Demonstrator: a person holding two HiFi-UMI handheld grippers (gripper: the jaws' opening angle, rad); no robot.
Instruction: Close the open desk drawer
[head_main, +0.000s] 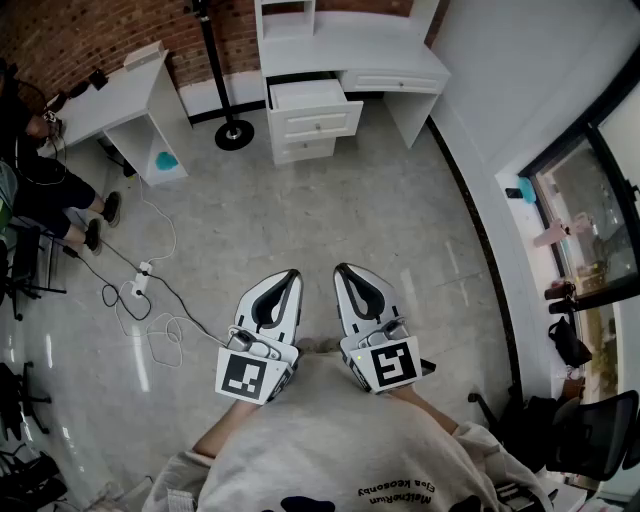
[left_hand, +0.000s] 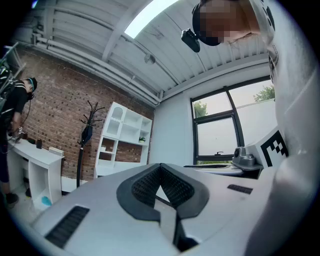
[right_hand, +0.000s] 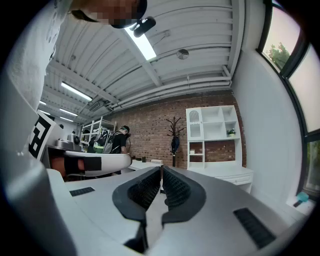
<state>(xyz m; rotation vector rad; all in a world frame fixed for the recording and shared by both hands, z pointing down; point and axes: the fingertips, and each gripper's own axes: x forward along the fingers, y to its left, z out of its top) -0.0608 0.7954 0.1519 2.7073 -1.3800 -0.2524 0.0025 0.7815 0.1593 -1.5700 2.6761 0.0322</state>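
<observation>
the drawer (head_main: 305, 98) is the top one of a white stack under the left end of the white table (head_main: 350, 55) at the far wall. it stands pulled out, its inside showing and its panelled front set forward of the drawer fronts below. so i judge the task is not begun: the approach and the push are both left. the piece looks like painted wood, smooth, square-edged and matte. between it and me lies a wide stretch of pale, glossy floor (head_main: 330, 230). both tools hang close to my body, well apart from the drawer. the left tool (head_main: 289, 277) has its jaws together on nothing, ribbed dark pads meeting. the right tool (head_main: 345, 271) is likewise closed and empty. a black coat stand (head_main: 232, 132) with a round base stands just left of the drawers, before a brick wall (head_main: 80, 35).
</observation>
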